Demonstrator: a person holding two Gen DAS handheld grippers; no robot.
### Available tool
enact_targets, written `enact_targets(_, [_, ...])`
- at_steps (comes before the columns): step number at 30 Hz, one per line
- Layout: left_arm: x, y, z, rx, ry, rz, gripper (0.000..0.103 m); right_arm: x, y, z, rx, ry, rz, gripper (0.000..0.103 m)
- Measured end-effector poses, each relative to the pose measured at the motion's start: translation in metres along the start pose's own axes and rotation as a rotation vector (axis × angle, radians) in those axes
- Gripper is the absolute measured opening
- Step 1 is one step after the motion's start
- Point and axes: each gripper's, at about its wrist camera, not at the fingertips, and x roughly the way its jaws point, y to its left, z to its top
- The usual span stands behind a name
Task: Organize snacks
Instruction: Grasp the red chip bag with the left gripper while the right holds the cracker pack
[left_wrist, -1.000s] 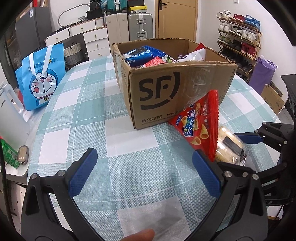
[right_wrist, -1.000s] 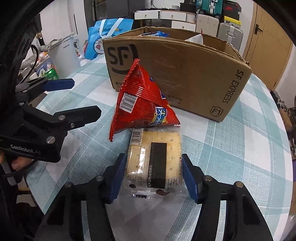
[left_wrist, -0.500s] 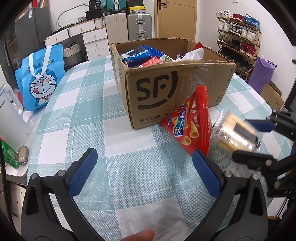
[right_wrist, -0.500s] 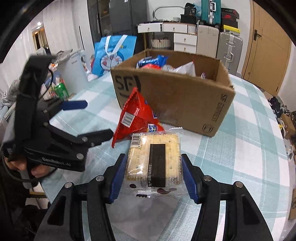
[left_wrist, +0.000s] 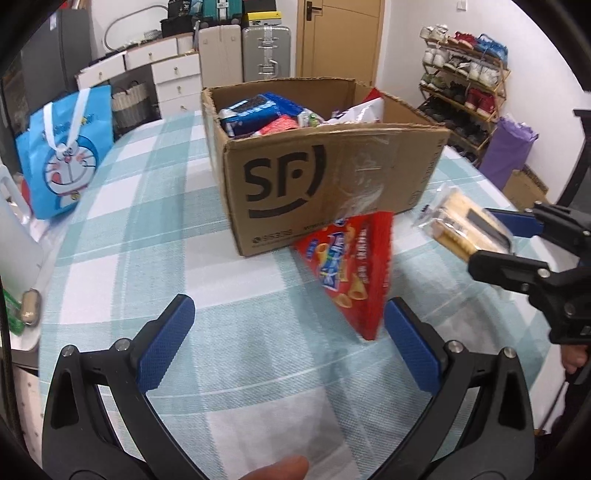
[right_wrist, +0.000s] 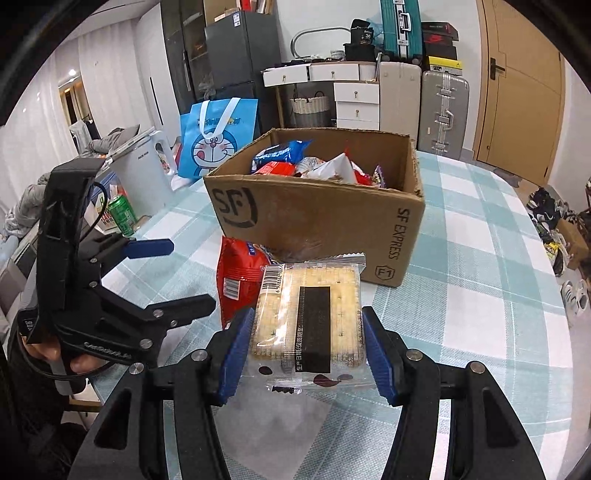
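A cardboard box (left_wrist: 332, 177) marked SF stands on the checked table, filled with several snack packs (left_wrist: 266, 114); it also shows in the right wrist view (right_wrist: 317, 218). A red chip bag (left_wrist: 351, 269) leans against its front; it shows in the right wrist view (right_wrist: 236, 280) too. My right gripper (right_wrist: 308, 354) is shut on a clear cracker pack (right_wrist: 308, 317) and holds it above the table, in front of the box; the pack also shows in the left wrist view (left_wrist: 465, 229). My left gripper (left_wrist: 288, 343) is open and empty, just short of the chip bag.
A blue Doraemon bag (left_wrist: 66, 155) stands at the table's left. A green can (right_wrist: 120, 214) and a white appliance (right_wrist: 147, 166) sit beyond the left edge. A shoe rack (left_wrist: 469, 88), suitcases (right_wrist: 443, 107) and drawers stand around the room.
My right gripper lifted the cracker pack off the table and raised it toward the box. My left gripper moved forward, closer to the chip bag, still open.
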Motion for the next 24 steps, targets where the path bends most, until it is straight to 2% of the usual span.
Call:
enact_targets(7, [0.002, -0.013, 0.000, 0.011, 0.002, -0.041, 0.102, 0.002, -0.010, 0.002, 0.038, -0.011, -0.017, 0.059])
enact_targets(21, [0.043, -0.044, 0.015, 0.059, 0.027, 0.003, 0.102, 0.007, -0.022, 0.001, 0.088, -0.010, -0.046, 0.059])
enact_targets(23, [0.049, -0.046, 0.019, 0.056, 0.036, -0.006, 0.099, 0.007, -0.024, 0.001, 0.094, -0.009, -0.049, 0.059])
enact_targets(24, [0.051, -0.046, 0.020, 0.054, 0.033, -0.009, 0.091, 0.007, -0.025, 0.001, 0.096, -0.009, -0.049, 0.059])
